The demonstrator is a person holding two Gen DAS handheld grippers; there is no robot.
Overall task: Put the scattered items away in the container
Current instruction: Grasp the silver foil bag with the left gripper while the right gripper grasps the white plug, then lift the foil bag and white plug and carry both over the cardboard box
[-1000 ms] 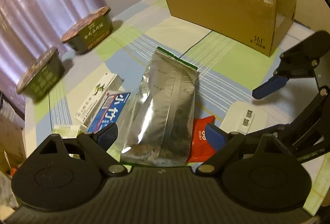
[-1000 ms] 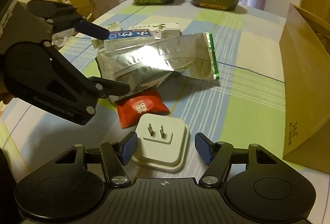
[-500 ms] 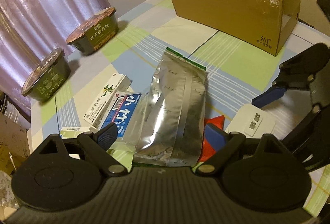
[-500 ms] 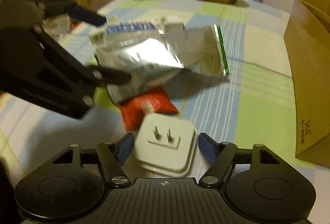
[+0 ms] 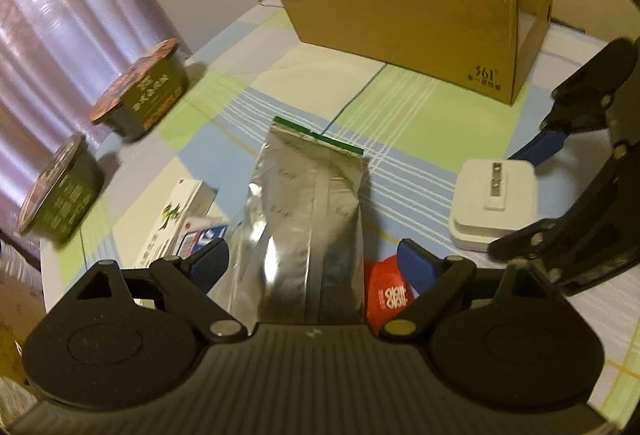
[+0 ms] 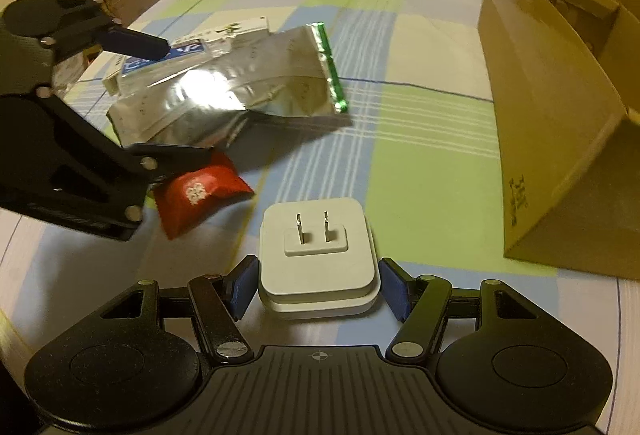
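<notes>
Left gripper [image 5: 312, 267] spread, straddling foil pouch [image 5: 308, 219]

Table [image 6: 420, 163] covered by a checked cloth in blue, green and cream. Lying on it: cardboard box [image 5: 420, 11] at far right; two green noodle bowls [image 5: 140, 99] far left; silver foil pouch [image 5: 308, 219] centre; red packet [image 6: 200, 191]; white plug adapter [image 6: 320, 255]; medicine cartons [image 5: 176, 215].

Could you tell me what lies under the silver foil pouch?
The silver foil pouch partly covers a red sachet at its near edge and a blue-and-white box on its far side. Anything beneath its middle is hidden.
</notes>
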